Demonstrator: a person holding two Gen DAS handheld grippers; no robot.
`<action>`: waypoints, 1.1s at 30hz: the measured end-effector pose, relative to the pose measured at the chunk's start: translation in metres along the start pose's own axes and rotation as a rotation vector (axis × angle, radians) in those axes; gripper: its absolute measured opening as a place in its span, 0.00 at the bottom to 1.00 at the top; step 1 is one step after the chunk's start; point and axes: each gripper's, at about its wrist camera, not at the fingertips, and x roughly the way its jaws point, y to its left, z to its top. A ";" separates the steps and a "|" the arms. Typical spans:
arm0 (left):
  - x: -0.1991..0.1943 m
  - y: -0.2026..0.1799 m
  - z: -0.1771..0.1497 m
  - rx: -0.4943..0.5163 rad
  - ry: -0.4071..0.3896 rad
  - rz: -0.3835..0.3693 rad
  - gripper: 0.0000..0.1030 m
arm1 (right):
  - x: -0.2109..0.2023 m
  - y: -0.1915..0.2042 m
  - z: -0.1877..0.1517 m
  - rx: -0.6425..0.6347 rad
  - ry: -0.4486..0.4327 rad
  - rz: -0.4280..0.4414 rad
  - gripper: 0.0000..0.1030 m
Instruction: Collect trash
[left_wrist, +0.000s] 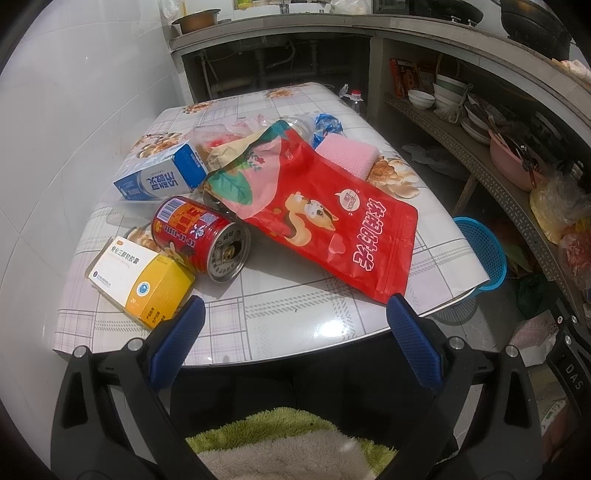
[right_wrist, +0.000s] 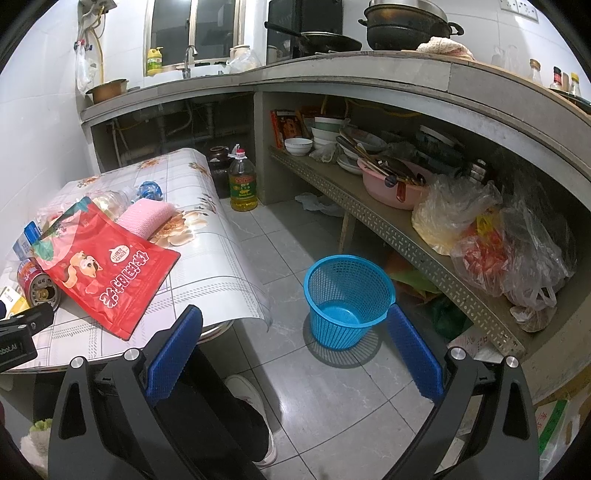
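Observation:
A pile of trash lies on the small table (left_wrist: 295, 317): a big red snack bag (left_wrist: 325, 218), a red can (left_wrist: 201, 238) on its side, a yellow and white medicine box (left_wrist: 142, 278), a blue and white carton (left_wrist: 162, 175), a pink sponge (left_wrist: 347, 155), a clear bottle (left_wrist: 299, 123) and a blue wrapper (left_wrist: 327, 125). My left gripper (left_wrist: 295, 314) is open and empty above the table's near edge. A blue mesh bin (right_wrist: 347, 299) stands on the floor right of the table. My right gripper (right_wrist: 295, 325) is open and empty, above the floor near the bin. The red bag (right_wrist: 110, 269) also shows there.
A concrete counter with a shelf (right_wrist: 406, 229) full of bowls, a pink basin (right_wrist: 391, 184) and plastic bags runs along the right. An oil bottle (right_wrist: 242, 181) stands on the floor past the table. A white tiled wall (left_wrist: 74, 129) is on the left.

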 end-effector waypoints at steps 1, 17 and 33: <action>0.000 0.000 0.000 0.000 0.000 0.000 0.92 | 0.000 0.000 -0.001 0.000 0.000 0.000 0.94; 0.002 0.005 -0.003 -0.002 0.006 0.001 0.92 | 0.001 0.001 -0.001 0.000 -0.001 0.004 0.94; -0.016 0.096 0.001 -0.112 -0.078 0.101 0.92 | 0.011 0.043 0.021 -0.048 -0.071 0.133 0.94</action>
